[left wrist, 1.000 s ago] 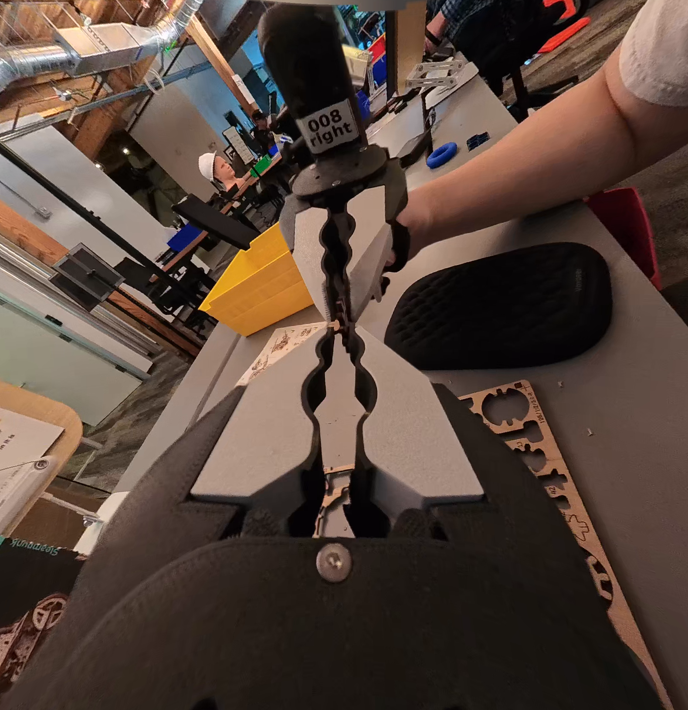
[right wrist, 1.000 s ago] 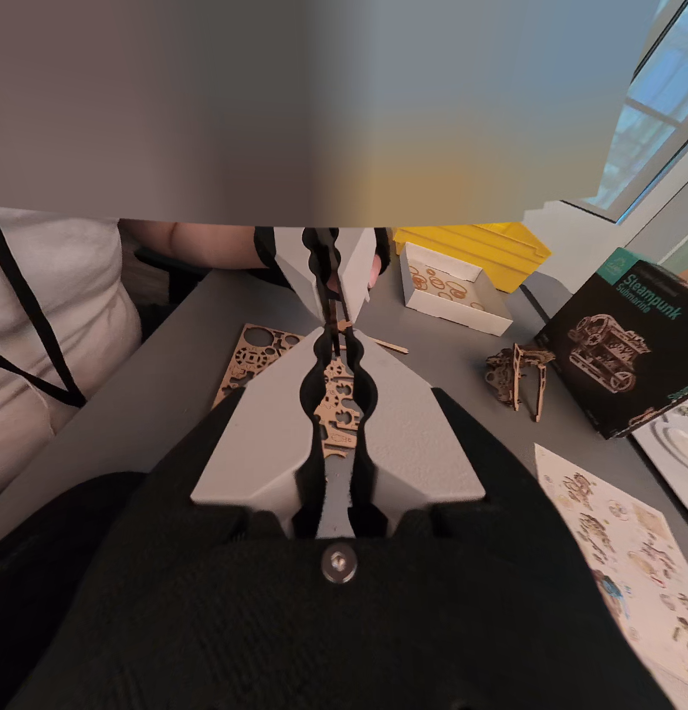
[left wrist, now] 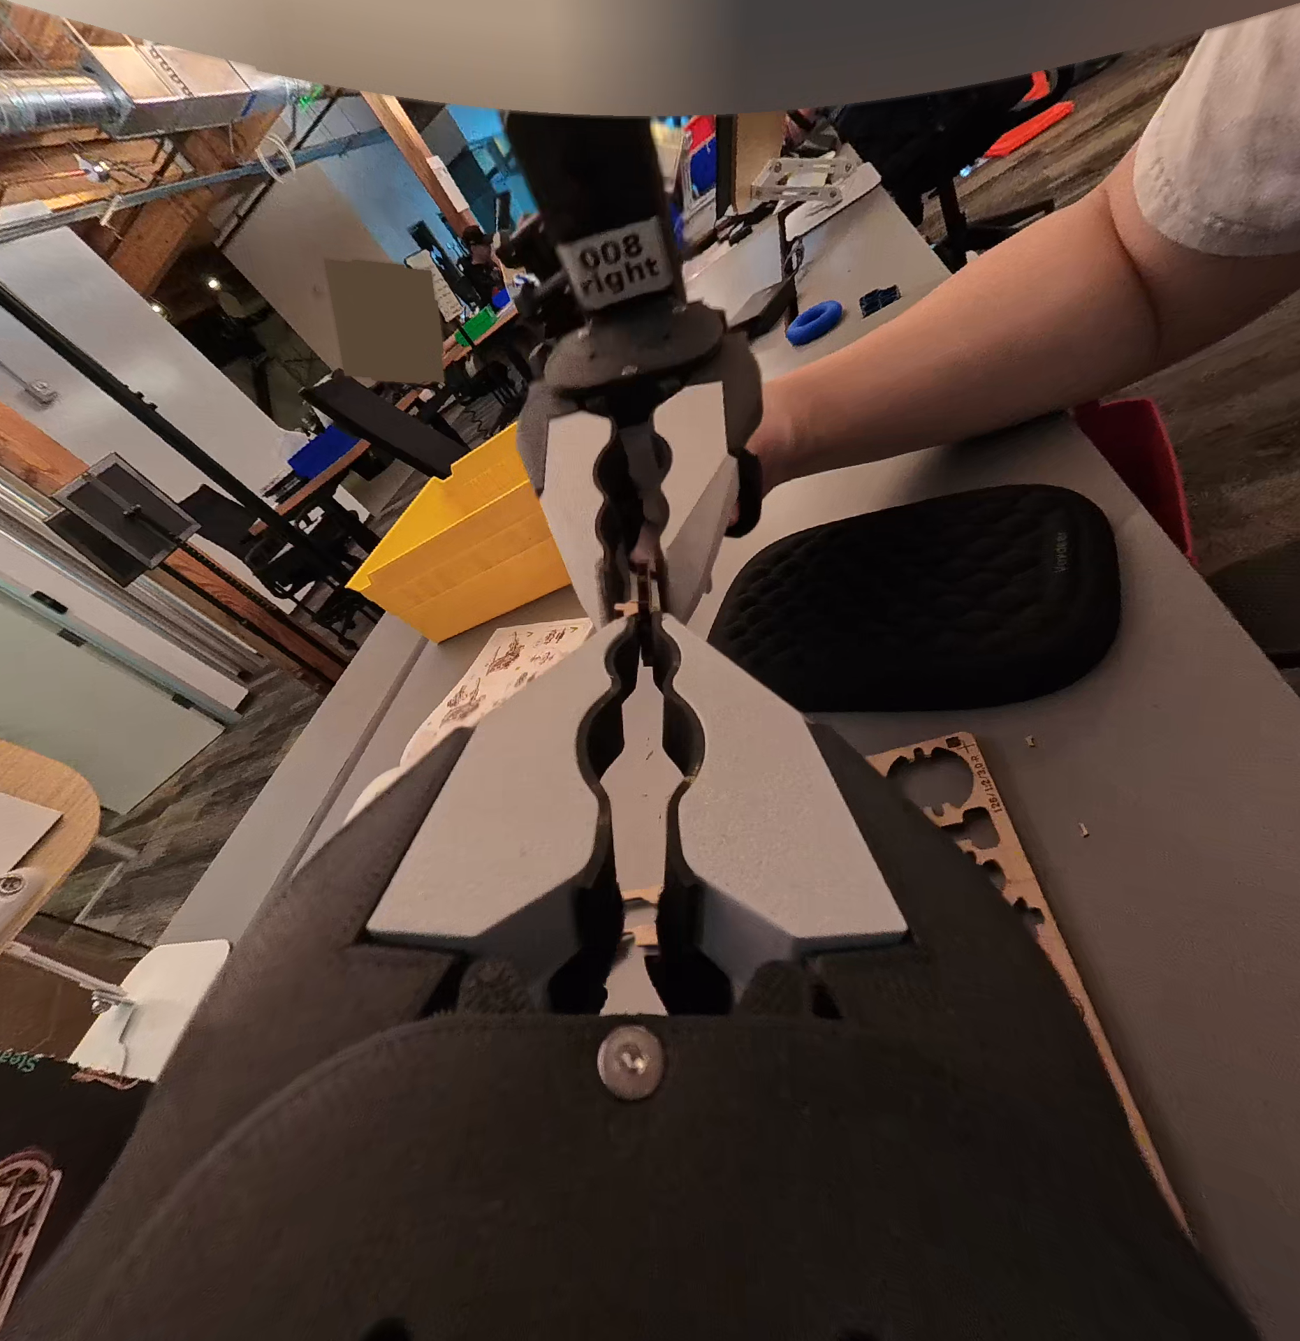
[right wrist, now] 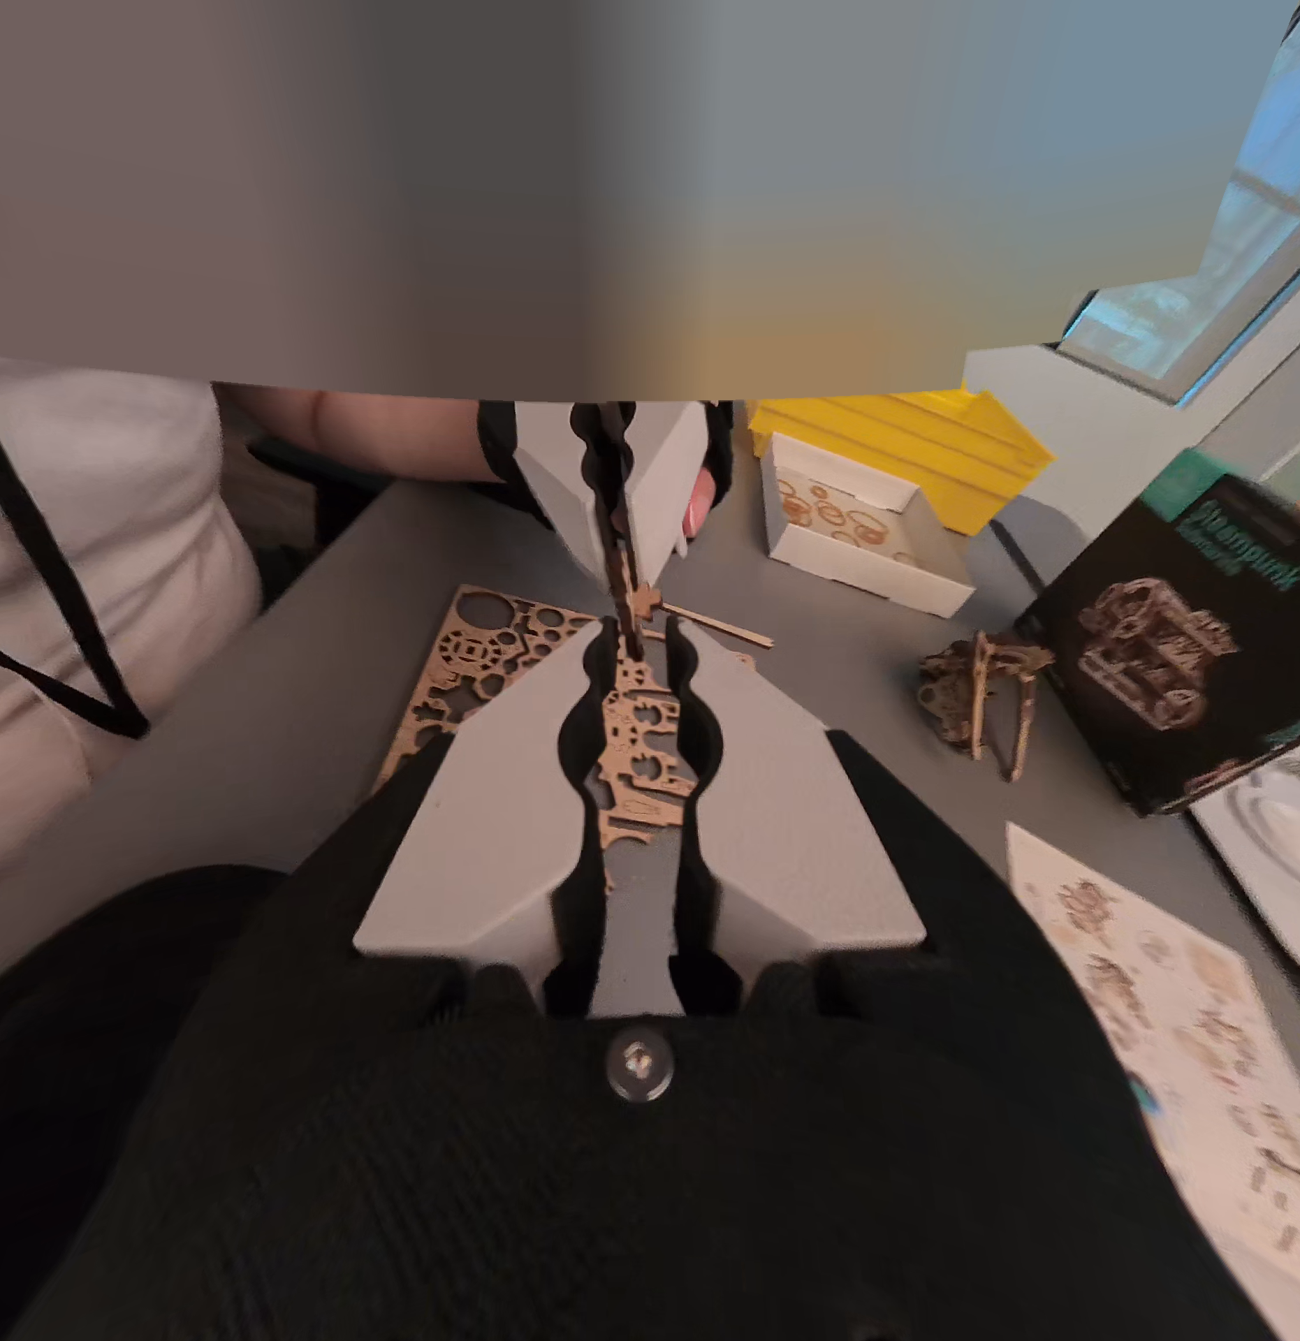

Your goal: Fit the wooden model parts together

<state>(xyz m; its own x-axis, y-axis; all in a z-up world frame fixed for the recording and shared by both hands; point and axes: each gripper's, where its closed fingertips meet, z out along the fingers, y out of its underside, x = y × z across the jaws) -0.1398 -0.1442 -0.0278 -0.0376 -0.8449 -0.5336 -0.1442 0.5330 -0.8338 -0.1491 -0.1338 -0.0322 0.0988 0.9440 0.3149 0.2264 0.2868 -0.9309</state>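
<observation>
A grey table (right wrist: 197,726) fills both views, seen from two hand-held grippers that face each other tip to tip above it. On it, from the left wrist view, lie a black quilted pad (left wrist: 922,602), a stack of yellow bins (left wrist: 472,551) at the far edge and a printed instruction sheet (left wrist: 509,667). The right wrist view adds a dark model kit box (right wrist: 1198,653), a white carton of wooden rings (right wrist: 850,537), a flat wooden sheet with cut-out shapes (right wrist: 480,653) beneath the grippers, and a partly built wooden model (right wrist: 980,696) standing just beside the box. The left gripper (left wrist: 643,631) is clenched on a small dark wooden piece (right wrist: 621,573). The right gripper (right wrist: 636,631) is likewise pinched on a thin wooden part (left wrist: 643,584). The two parts meet in the air between the tips, above the cut-out sheet; whether they are joined cannot be told.
</observation>
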